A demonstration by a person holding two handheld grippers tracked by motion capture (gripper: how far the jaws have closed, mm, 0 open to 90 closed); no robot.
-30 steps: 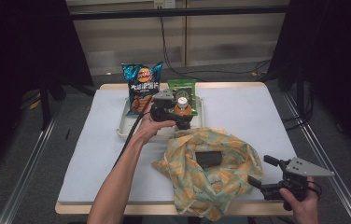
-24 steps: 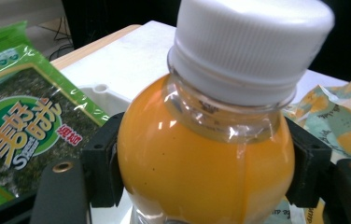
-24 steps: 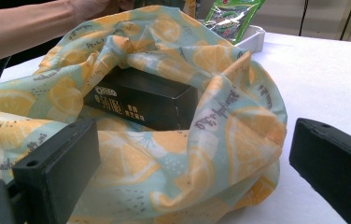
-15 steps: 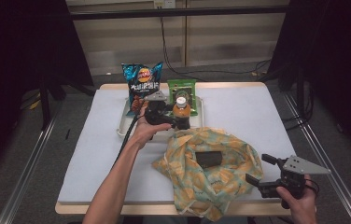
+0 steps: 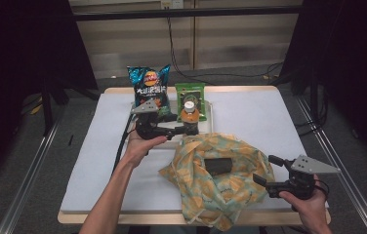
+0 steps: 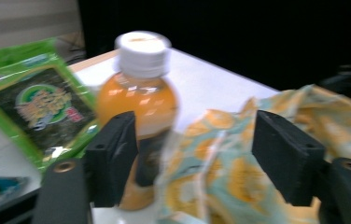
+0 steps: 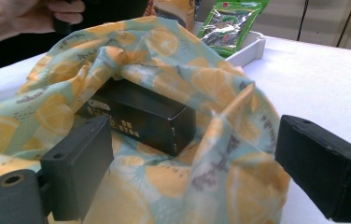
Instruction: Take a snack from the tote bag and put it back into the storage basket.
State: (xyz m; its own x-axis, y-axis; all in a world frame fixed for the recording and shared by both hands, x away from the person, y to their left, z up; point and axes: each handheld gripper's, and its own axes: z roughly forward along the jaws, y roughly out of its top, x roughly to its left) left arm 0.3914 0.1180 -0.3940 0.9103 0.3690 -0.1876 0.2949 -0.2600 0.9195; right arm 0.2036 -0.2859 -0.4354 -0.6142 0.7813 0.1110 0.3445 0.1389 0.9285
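An orange-drink bottle (image 5: 190, 116) with a white cap stands upright in a white tray (image 5: 211, 123) at the back of the table. My left gripper (image 5: 173, 130) lies level just left of it, jaws open and pointing at it. In the left gripper view the bottle (image 6: 138, 95) stands beyond the left jaw, untouched; these jaws have just been closing. A lemon-print cloth bag (image 5: 223, 187) lies open at the front with a black box (image 5: 219, 165) inside. My right gripper (image 5: 264, 169) is open at the bag's right edge, cloth (image 7: 229, 140) between its jaws, which have just been closing a little.
A blue chips bag (image 5: 148, 87) and a green seaweed pack (image 5: 190, 93) lean at the back of the tray. White table cover (image 5: 254, 112) lies bare right of the tray. Black cable runs from the left gripper along the forearm.
The left gripper drew back leftward from the bottle, which stays upright in the tray. The right gripper has barely moved.
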